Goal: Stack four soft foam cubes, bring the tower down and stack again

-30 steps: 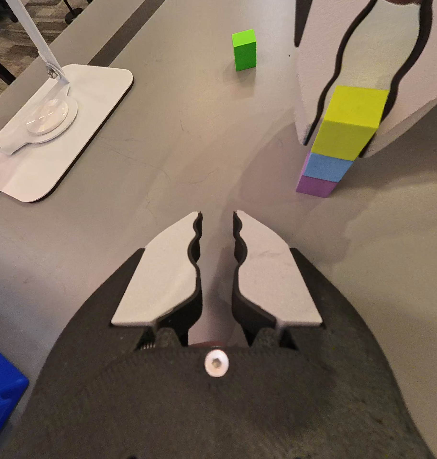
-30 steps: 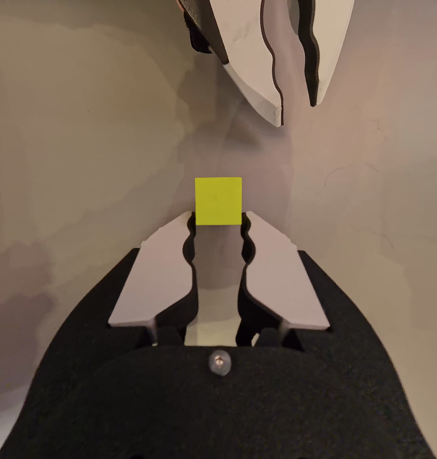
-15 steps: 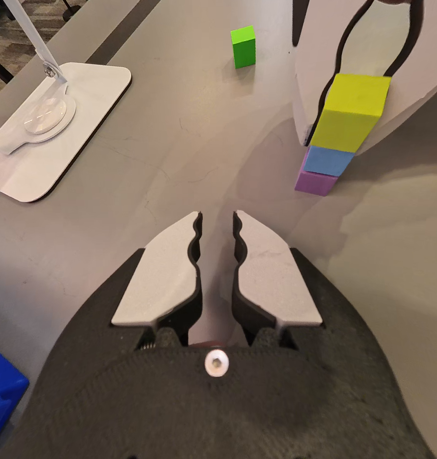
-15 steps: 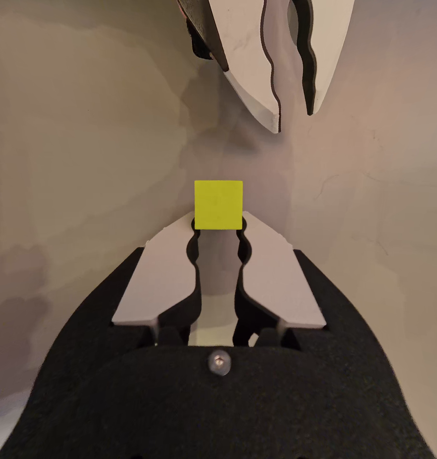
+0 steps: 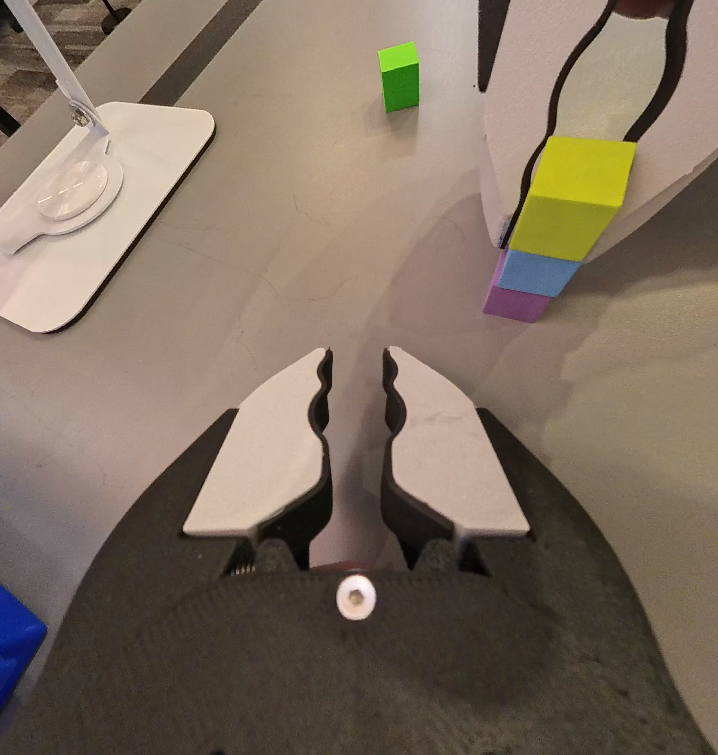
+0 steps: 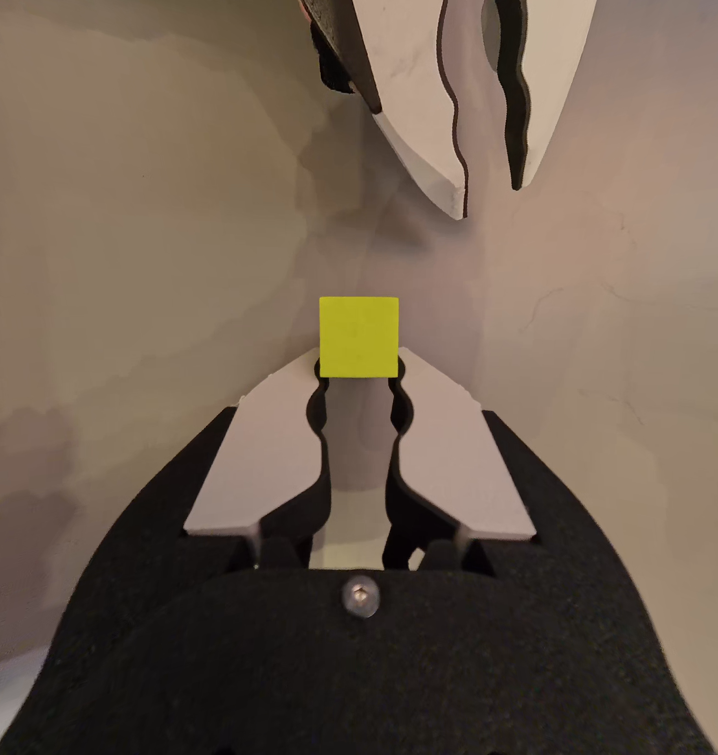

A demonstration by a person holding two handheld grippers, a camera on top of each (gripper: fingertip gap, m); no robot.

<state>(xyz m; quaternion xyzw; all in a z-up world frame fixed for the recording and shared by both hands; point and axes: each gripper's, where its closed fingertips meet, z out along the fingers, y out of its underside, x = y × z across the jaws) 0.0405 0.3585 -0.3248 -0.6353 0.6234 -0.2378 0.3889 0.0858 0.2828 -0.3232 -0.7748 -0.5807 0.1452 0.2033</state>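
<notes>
A: Cubes are stacked on a grey table (image 5: 267,245): a purple cube (image 5: 514,305) at the bottom, a blue cube (image 5: 537,273) on it, a yellow cube (image 5: 573,196) on top.

B: Is the yellow cube held?

A: It is clamped at the tips of the right gripper (image 6: 359,361), both pads pressed against its sides.

B: And the left gripper (image 5: 357,355)?

A: It is held apart from the stack, its fingers parted a little with only bare table seen between them.

B: What else is seen around the stack?

A: A green cube (image 5: 400,77) is set beyond the stack, well apart. A white stand base (image 5: 145,163) is placed far left of the stack, and a blue object (image 5: 2,645) is cut off by the frame edge.
</notes>
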